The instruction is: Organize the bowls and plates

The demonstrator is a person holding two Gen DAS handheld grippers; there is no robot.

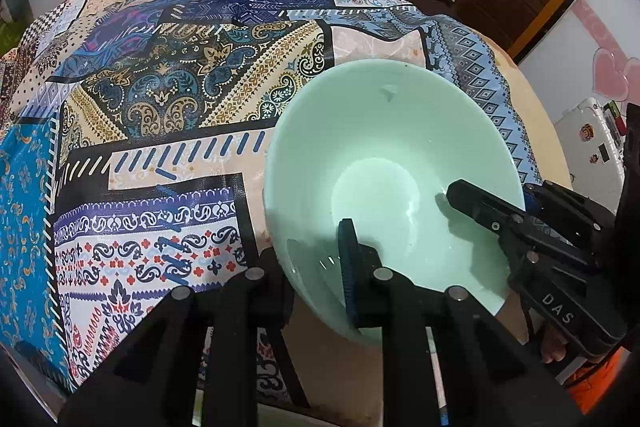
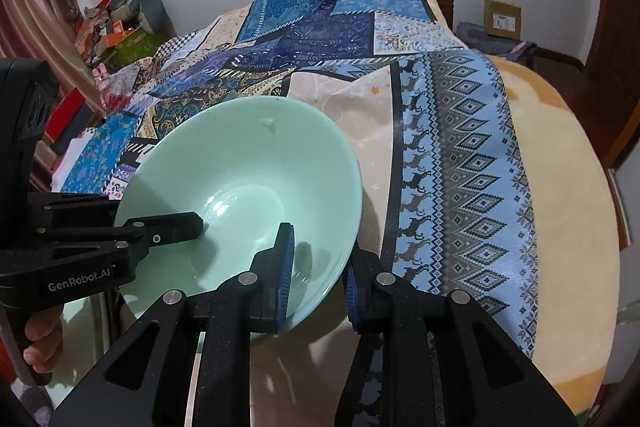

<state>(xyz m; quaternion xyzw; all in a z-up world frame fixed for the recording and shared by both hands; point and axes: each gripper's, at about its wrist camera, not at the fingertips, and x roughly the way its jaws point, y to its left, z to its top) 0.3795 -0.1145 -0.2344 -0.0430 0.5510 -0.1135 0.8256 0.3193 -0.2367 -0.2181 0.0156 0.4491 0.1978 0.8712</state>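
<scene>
A pale green bowl (image 1: pixel 384 163) is held above the patterned tablecloth (image 1: pixel 160 107). My left gripper (image 1: pixel 312 267) is shut on the bowl's near rim, one finger inside and one outside. My right gripper (image 2: pixel 320 267) is shut on the same bowl (image 2: pixel 248 163) at its rim, one finger inside and one outside. Each gripper shows in the other's view: the right one (image 1: pixel 500 215) at the bowl's right side, the left one (image 2: pixel 168 227) at its left side.
The round table's bare tan edge (image 2: pixel 560 187) curves to the right. A cardboard box (image 2: pixel 502 19) stands by the far wall. Cluttered boxes (image 2: pixel 116 35) sit at the left. A fridge with stickers (image 1: pixel 592 131) stands at the right.
</scene>
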